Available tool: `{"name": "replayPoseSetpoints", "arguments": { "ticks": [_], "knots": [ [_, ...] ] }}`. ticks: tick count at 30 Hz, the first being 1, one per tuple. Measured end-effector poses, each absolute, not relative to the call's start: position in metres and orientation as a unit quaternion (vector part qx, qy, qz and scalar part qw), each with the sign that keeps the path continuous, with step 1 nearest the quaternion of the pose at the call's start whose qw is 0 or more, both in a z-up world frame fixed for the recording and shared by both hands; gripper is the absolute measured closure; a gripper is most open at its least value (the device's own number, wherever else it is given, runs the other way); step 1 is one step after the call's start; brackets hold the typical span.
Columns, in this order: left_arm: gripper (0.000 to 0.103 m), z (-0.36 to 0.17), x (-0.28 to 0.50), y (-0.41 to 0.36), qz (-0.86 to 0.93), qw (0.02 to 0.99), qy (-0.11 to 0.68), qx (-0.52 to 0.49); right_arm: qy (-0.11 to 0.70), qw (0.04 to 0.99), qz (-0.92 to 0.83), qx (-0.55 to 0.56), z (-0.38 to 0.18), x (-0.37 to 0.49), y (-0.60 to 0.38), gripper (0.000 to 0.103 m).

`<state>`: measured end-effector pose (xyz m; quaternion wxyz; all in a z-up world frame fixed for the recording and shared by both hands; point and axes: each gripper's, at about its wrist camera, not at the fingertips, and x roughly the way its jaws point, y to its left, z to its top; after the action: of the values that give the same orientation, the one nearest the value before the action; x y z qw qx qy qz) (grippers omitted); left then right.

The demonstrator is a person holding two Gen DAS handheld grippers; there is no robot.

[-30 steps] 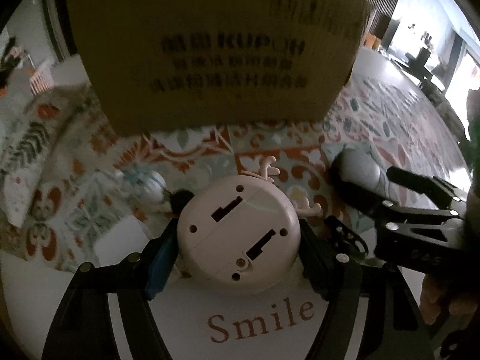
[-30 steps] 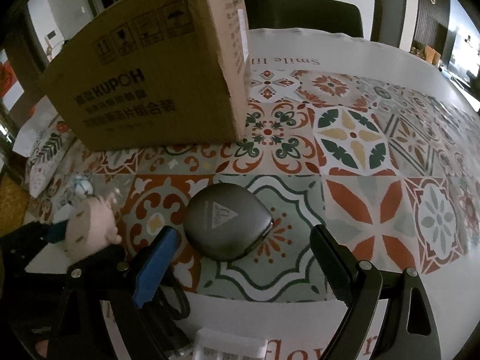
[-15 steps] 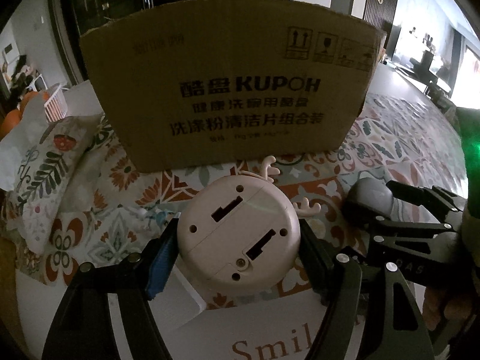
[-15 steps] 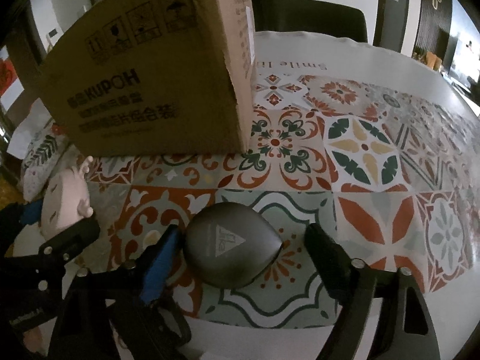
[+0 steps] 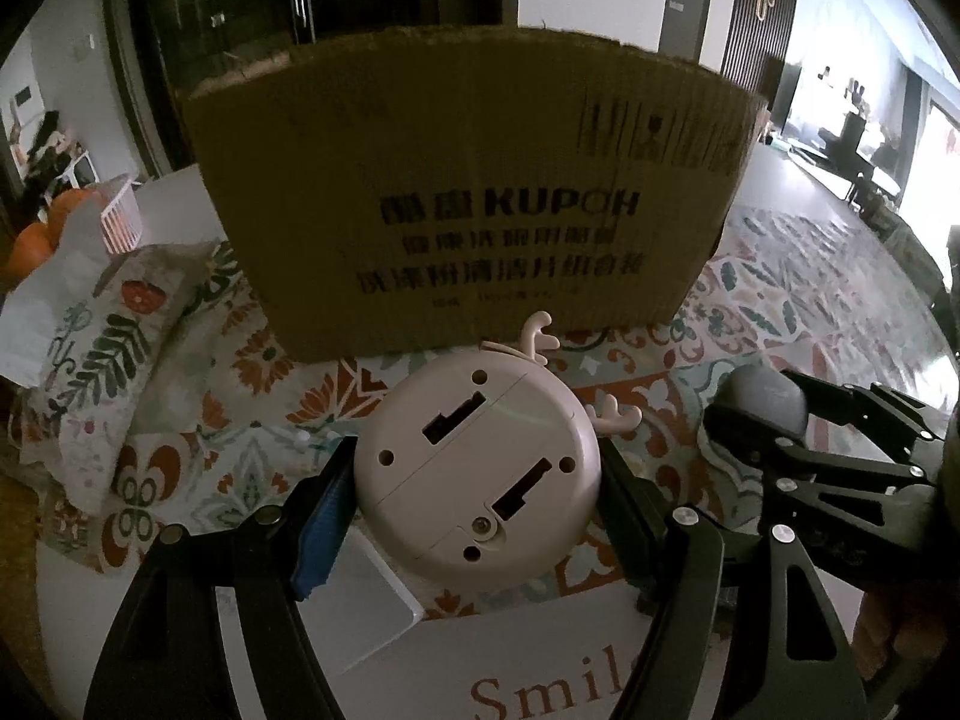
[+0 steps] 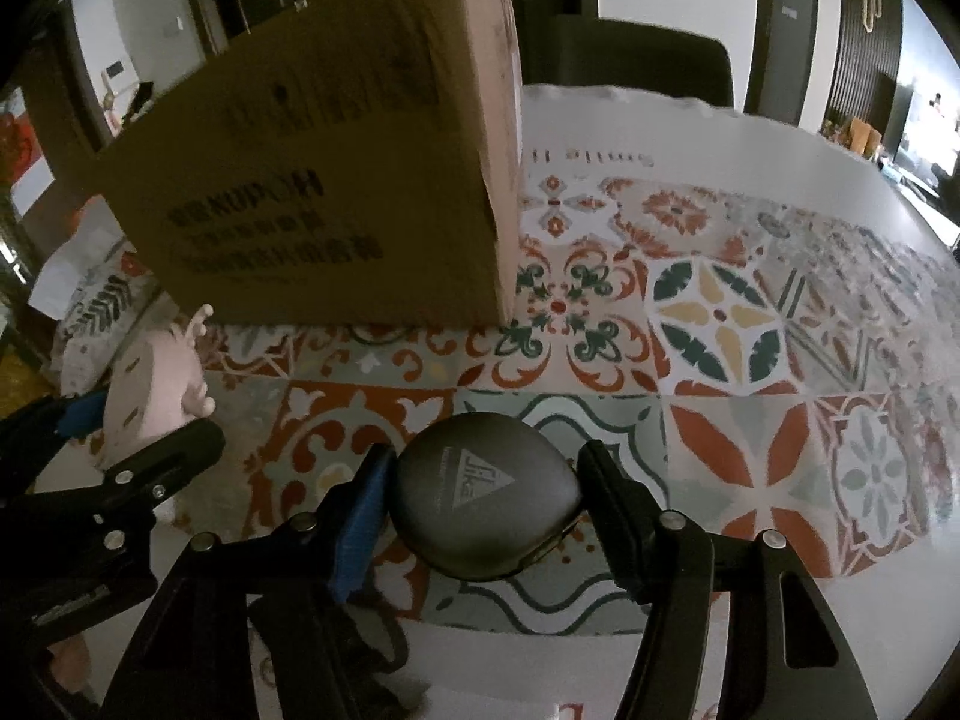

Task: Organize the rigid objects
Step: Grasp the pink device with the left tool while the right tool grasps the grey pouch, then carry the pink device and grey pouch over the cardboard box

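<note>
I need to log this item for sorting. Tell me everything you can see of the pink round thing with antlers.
The pink antlered gadget is a round, smooth plastic-looking disc, its flat back facing the left wrist camera: two stepped slots, several small holes, a seam across and a small screw tab. Two little antlers stick out from its far edge. The left gripper clamps its sides, seemingly off the patterned tablecloth, before the cardboard box.
</note>
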<state>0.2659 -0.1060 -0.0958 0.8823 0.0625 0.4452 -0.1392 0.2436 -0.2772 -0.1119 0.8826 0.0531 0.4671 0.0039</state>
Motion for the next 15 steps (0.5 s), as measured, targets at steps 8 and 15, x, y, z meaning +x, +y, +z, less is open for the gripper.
{"name": "replayPoseSetpoints", "arguments": {
  "ticks": [8, 15],
  "knots": [
    [0.029, -0.069, 0.255, -0.099, -0.138, 0.896, 0.419, 0.06, 0.437, 0.898, 0.004, 0.052, -0.082, 0.231, -0.27, 0.04],
    [0.029, -0.054, 0.247, -0.089, -0.136, 0.903, 0.405, 0.051, 0.413, 0.91, 0.005, 0.043, -0.06, 0.221, -0.26, 0.04]
  ]
}}
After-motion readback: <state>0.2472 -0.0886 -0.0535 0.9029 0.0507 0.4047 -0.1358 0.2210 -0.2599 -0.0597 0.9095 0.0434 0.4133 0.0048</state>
